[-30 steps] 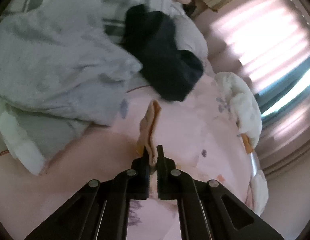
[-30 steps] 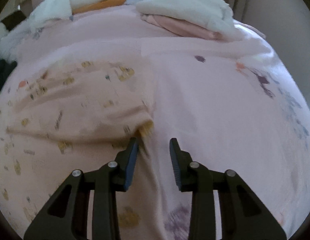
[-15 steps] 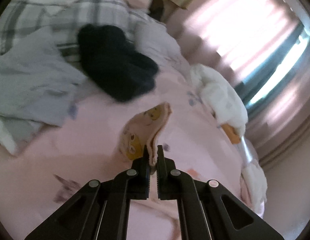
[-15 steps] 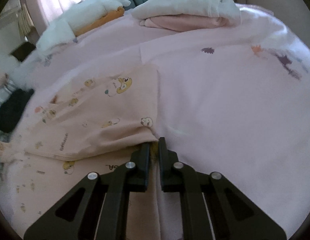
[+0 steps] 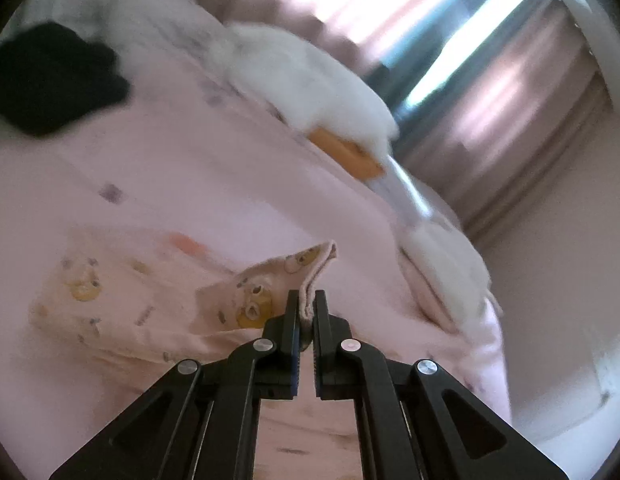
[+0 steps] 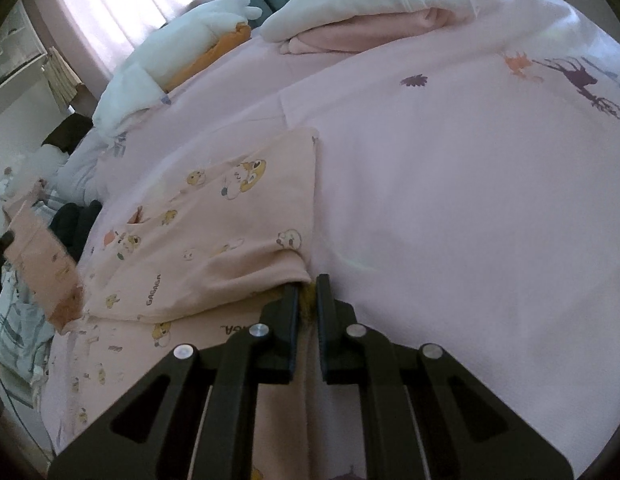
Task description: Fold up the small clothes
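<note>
A small pink garment with cartoon prints (image 6: 214, 224) lies on the pink bed sheet (image 6: 450, 208), partly folded over itself. My right gripper (image 6: 308, 292) is shut on its near right corner, low over the bed. My left gripper (image 5: 306, 304) is shut on another edge of the same garment (image 5: 150, 304) and holds that edge lifted above the bed. In the right wrist view the lifted part hangs at the far left (image 6: 42, 264).
A black garment (image 5: 54, 80) lies at the far left of the bed. White and orange folded items (image 5: 322, 92) lie along the window side. A folded white and pink stack (image 6: 374, 12) sits at the far end. Curtains (image 5: 490, 80) hang behind.
My left gripper has swung right and over the bed with the held edge. My right gripper has closed on the garment's corner and lifted slightly.
</note>
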Available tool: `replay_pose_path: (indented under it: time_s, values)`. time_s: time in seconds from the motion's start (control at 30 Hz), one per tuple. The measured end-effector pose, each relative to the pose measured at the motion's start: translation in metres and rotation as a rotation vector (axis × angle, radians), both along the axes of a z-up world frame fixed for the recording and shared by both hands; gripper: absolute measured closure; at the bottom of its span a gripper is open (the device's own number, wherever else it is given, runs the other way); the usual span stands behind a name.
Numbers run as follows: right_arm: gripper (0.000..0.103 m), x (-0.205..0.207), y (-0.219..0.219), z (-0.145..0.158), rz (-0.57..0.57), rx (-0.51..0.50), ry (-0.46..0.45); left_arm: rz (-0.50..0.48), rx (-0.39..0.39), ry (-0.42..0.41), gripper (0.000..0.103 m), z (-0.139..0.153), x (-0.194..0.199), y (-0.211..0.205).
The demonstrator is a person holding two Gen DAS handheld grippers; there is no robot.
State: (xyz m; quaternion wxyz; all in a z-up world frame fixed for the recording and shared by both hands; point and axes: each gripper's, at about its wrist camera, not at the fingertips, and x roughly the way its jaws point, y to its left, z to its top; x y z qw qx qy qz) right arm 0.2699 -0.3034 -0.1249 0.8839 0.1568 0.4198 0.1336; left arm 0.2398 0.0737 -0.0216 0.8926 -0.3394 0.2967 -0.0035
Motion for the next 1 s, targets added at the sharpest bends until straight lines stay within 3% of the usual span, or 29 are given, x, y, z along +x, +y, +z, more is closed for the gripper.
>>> replay_pose_path:
  time_s: [0.2, 0.37, 0.77, 1.0]
  values:
    - [0.096, 0.000, 0.000, 0.001, 0.015, -0.010, 0.005, -0.138, -0.015, 0.055, 0.101, -0.036, 0.038, -0.077]
    - [0.096, 0.002, -0.004, -0.001, 0.024, 0.017, 0.012, -0.223, -0.054, 0.084, 0.101, -0.053, 0.054, -0.115]
    - [0.096, 0.003, -0.011, -0.004, 0.049, 0.058, 0.032, -0.355, -0.094, 0.125, 0.101, -0.063, 0.054, -0.156]
    - [0.096, 0.002, -0.014, -0.006, 0.063, 0.086, 0.043, -0.444, -0.141, 0.262, 0.101, -0.096, 0.066, -0.179]
